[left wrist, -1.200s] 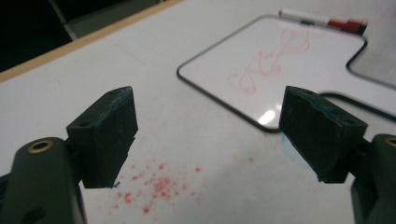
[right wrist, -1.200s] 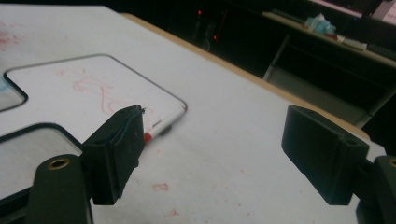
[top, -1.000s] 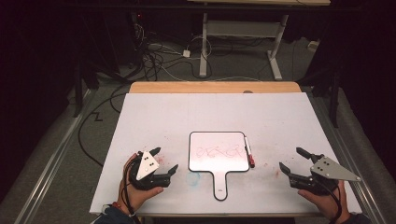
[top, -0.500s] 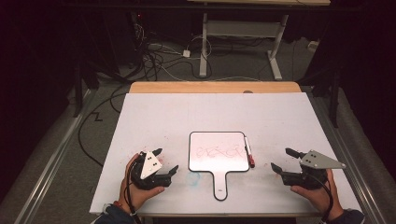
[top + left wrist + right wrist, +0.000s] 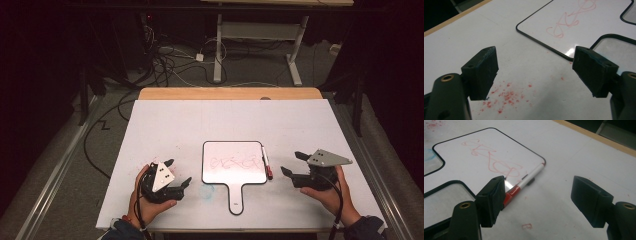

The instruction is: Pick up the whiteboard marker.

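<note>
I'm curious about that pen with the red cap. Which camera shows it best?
The right gripper view: the marker lies close up against the whiteboard's edge, red cap nearest the camera. In the high view the marker is a thin sliver along the board's right side.

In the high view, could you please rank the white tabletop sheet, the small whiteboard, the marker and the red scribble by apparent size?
Largest to smallest:
1. white tabletop sheet
2. small whiteboard, including its handle
3. red scribble and marker: too close to rank; the scribble spreads wider, while the marker is a thin stick of about the same length.
</note>
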Available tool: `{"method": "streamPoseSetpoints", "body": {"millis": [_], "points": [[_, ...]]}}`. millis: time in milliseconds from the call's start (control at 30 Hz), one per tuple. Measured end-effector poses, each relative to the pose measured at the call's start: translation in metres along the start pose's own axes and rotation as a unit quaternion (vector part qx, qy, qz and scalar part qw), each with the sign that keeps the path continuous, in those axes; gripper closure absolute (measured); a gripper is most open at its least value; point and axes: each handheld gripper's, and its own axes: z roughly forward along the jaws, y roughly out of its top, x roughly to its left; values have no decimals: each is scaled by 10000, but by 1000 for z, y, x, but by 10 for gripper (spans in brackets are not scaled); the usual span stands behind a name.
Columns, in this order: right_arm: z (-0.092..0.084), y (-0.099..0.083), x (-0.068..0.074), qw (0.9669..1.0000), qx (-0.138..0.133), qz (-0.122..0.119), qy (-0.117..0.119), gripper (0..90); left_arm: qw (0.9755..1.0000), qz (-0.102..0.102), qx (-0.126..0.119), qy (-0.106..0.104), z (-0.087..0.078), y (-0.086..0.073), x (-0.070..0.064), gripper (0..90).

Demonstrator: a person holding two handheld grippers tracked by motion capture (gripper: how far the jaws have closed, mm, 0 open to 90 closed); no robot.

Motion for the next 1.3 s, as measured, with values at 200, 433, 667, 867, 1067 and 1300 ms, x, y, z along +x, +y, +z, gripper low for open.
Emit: {"method": "streamPoseSetpoints", "body": {"millis": [200,433,667,867,1067,1300], "points": [[13,12,-10,9995,126,237,140,283,10000,40,44,7,1,-1,0,198],[26,23,-20,9981,256,489,283,291,10000,28,41,5,1,-2,0,198],[48,35,-24,9943,617,758,419,331,10000,48,60,28,2,-2,0,198],[70,43,-27,9893,869,998,617,362,9999,87,100,18,5,-5,-1,198],[97,41,-26,9813,1376,1147,706,407,9997,136,210,-23,6,-8,-2,198],[110,33,-32,9737,1618,1410,760,566,9996,147,233,-21,5,-8,-1,198]]}}
